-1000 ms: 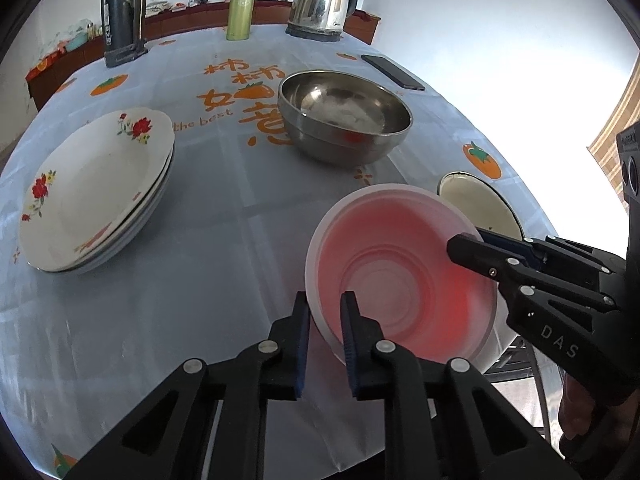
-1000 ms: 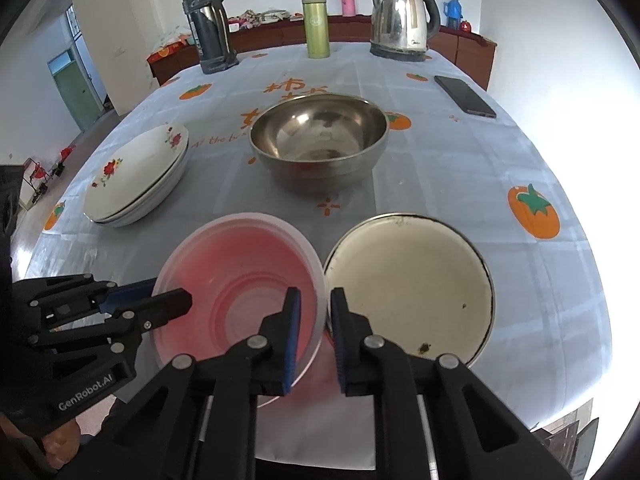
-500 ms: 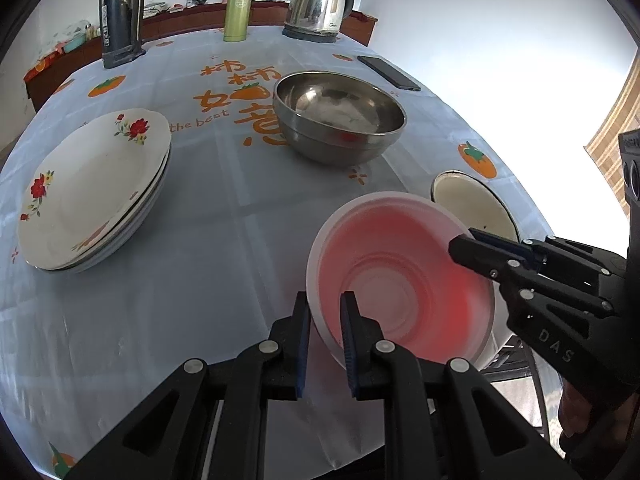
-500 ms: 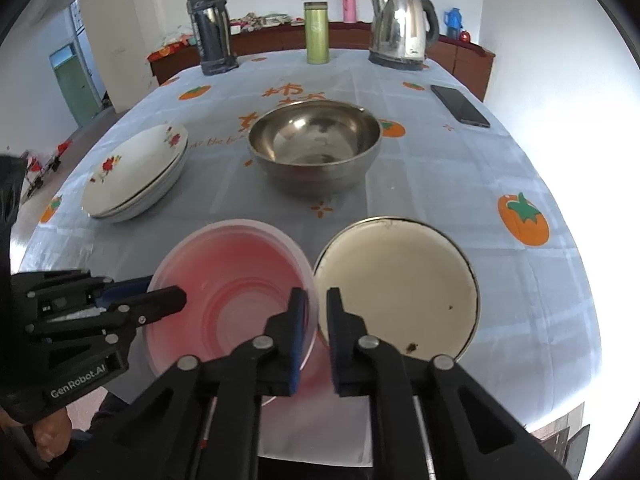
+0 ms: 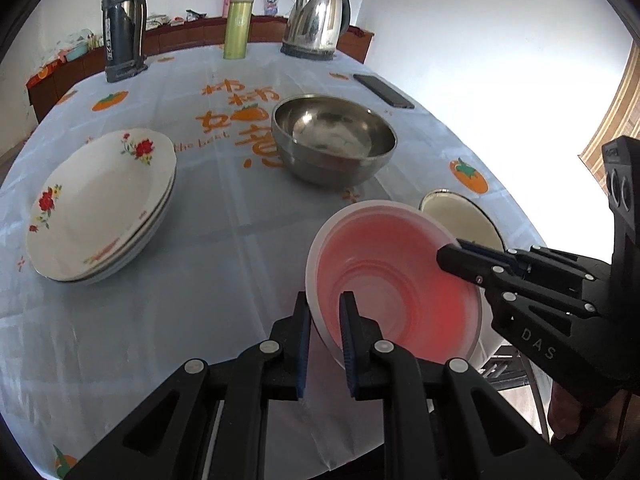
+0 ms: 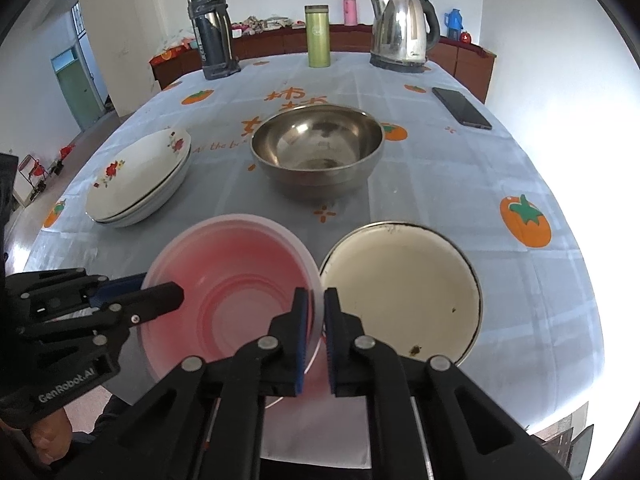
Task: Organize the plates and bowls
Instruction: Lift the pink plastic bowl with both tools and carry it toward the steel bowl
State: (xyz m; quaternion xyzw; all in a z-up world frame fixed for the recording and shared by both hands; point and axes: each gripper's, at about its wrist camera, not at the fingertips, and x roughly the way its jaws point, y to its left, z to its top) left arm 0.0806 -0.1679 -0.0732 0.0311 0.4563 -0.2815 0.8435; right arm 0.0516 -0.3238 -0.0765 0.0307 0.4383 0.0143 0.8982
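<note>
A translucent pink bowl point(image 5: 396, 280) point(image 6: 232, 280) is held between both grippers near the table's front edge, tilted slightly. My left gripper point(image 5: 324, 312) is shut on its left rim; in the right wrist view the left gripper point(image 6: 172, 292) comes in from the left. My right gripper point(image 6: 316, 308) is shut on the bowl's right rim and shows in the left wrist view as the right gripper point(image 5: 452, 256). Just right of the bowl lies a cream enamel plate point(image 6: 400, 288) point(image 5: 460, 220). A steel bowl point(image 5: 334, 140) point(image 6: 316, 148) stands mid-table. A stack of flowered plates point(image 5: 100, 204) point(image 6: 140, 176) sits at the left.
Along the far edge stand a dark thermos point(image 6: 212, 32), a green flask point(image 6: 318, 36) and a steel kettle point(image 6: 404, 28). A phone point(image 6: 460, 106) lies at the far right. The tablecloth's front edge runs just below the grippers. A hand grips the left tool's handle.
My right gripper's jaws have pinched tighter onto the pink bowl's rim. Both views have drawn back a little from the table with the bowl between the grippers.
</note>
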